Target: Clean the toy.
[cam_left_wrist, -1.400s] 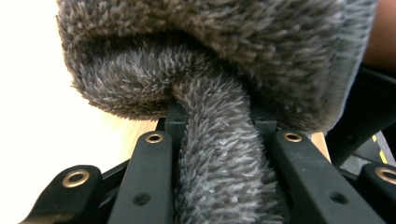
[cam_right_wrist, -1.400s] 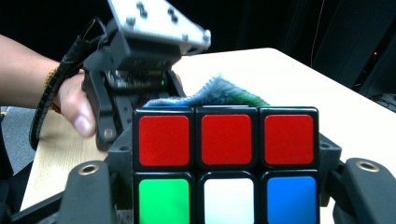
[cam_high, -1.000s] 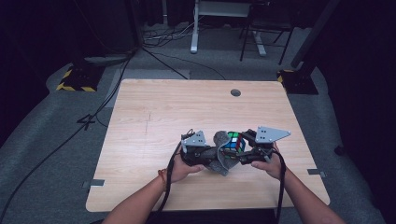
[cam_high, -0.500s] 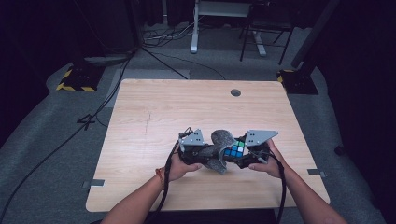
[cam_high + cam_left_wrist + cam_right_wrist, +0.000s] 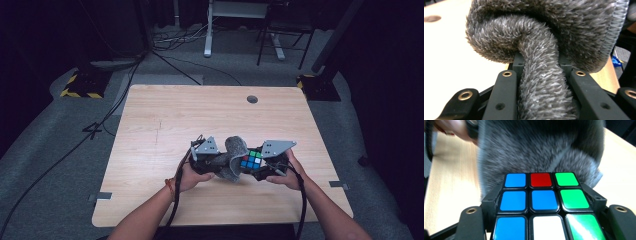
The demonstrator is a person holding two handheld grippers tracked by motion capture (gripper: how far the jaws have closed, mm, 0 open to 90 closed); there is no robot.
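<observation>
- A dark room with cables on a grey floor surrounds one light wooden table [image 5: 165,115]; one round grommet hole [image 5: 252,99] sits near its far edge.
- Two forearms come in from the near edge, the hands meeting close together over the near middle of the tabletop, each wrapped around one gripper and pointing it inward at the other.
- One grey fluffy cloth [image 5: 231,159] hangs between the two grippers; one fold of it runs down between the jaws of the left gripper [image 5: 216,162], and the rest bunches just beyond the fingertips.
- The left gripper's jaws are clenched tight on that fold, seen close in the left gripper view [image 5: 541,95].
- One Rubik's cube [image 5: 251,160] sits between the jaws of the right gripper [image 5: 257,167], which clasp it on two sides; in the right gripper view the cube [image 5: 541,202] shows blue, red, green and white squares, with the cloth [image 5: 541,147] touching it just past the fingertips.
- Compared with a second ago, the cube and right gripper have tipped and shifted slightly against the cloth; the hands are in much the same place on the table.
</observation>
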